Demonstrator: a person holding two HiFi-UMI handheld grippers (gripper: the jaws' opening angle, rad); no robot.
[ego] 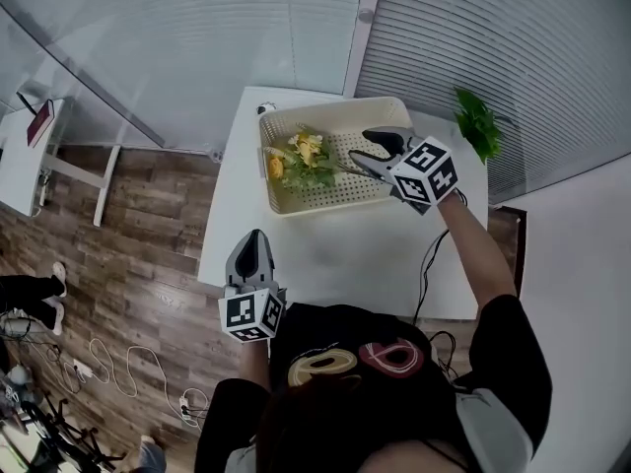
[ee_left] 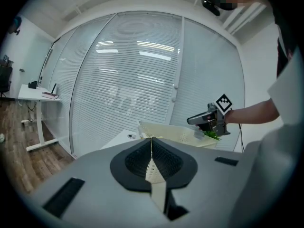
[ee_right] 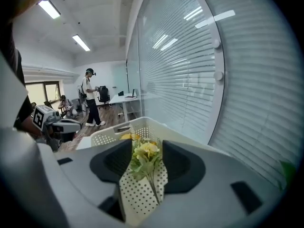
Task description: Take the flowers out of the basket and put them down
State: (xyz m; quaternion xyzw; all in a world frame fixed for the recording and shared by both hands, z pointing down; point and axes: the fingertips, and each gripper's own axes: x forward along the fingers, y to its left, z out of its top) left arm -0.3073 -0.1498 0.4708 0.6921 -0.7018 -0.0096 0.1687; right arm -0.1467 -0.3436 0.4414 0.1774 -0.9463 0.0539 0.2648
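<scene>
A cream perforated basket (ego: 335, 107) stands at the back of the white table (ego: 345, 249). Yellow flowers with green leaves (ego: 304, 162) lie in its left half. My right gripper (ego: 357, 148) hovers over the basket's right half, pointing left at the flowers, jaws open. In the right gripper view the flowers (ee_right: 145, 156) and their stem show in the gap between the jaws, over the basket floor, with no pad pressing on them. My left gripper (ego: 254, 236) rests near the table's front left edge, shut and empty; its jaws (ee_left: 151, 139) meet in its own view.
A green leafy sprig (ego: 478, 126) lies at the table's back right corner, outside the basket. Window blinds run behind the table. A small white desk (ego: 25, 156) stands on the wooden floor to the left. People stand far off in the room (ee_right: 90, 99).
</scene>
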